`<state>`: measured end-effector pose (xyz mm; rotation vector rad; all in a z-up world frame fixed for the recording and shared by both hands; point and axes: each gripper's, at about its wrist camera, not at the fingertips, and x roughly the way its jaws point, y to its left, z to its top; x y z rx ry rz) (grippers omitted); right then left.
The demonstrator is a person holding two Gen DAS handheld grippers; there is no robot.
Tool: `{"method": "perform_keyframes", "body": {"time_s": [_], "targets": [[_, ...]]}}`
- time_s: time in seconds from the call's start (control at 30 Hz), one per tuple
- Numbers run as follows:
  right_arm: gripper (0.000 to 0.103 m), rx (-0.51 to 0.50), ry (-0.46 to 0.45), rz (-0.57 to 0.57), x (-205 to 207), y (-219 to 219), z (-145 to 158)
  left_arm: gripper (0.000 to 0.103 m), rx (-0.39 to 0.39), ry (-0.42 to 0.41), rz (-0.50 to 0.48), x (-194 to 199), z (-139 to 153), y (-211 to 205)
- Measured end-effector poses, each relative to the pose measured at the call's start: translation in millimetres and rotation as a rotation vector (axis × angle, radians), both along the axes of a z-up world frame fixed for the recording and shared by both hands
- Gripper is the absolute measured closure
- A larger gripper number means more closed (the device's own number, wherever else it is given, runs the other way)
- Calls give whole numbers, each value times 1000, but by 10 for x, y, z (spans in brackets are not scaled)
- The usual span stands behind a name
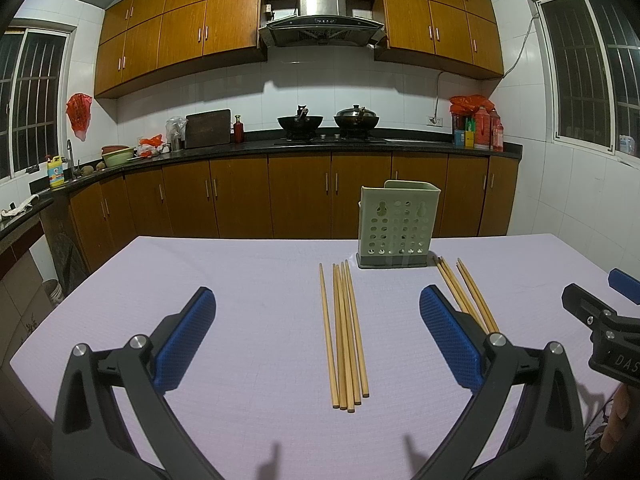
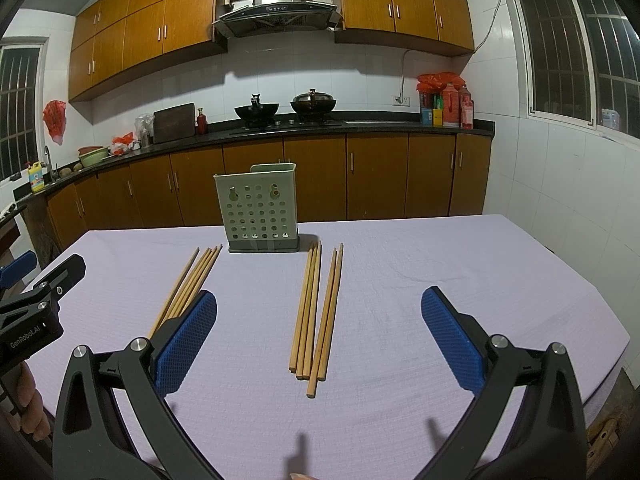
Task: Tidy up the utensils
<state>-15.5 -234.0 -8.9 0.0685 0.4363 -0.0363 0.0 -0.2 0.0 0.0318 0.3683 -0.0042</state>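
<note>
Hovering above the surface [image 1: 200, 264], both grippers have their fingers spread wide and grasp nothing. The left gripper [image 1: 316, 344] frames the left bundle of chopsticks [image 1: 345, 332], which lies straight ahead at twelve o'clock, long axis running away from the fingers toward the green holder [image 1: 396, 228]. The right gripper [image 2: 318, 342] likewise faces the right bundle of chopsticks [image 2: 316, 312], dead ahead, lengthwise. The holder stands upright at the far ends of both bundles, at one o'clock from the left gripper and eleven o'clock from the right. Each gripper is nearer its own bundle, so either could probably descend first.
</note>
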Motion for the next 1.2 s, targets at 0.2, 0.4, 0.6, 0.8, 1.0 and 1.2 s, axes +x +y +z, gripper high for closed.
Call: {"method": "perform_keyframes", "body": {"time_s": [0.2,0.4,0.6,0.8,1.0,1.2], "targets": [[2,1,0,0,-4,-2,4,4,0,0,0,0,0,1],[2,1,0,0,-6,-8,8,4,3,3,3,-2,-2,2],[2,1,0,1,0,-7,2,4,6,3,7,-3,-9,21],[2,2,8,4,28,-21,-6,4,-2,29,15,22,-86,48],[20,44,125,-46,340,-258,-30,4,-40,188,52,424,-236,249],[64,179,378,-29,963,-486,-568,33,-51,355,45,893,-484,408]]}}
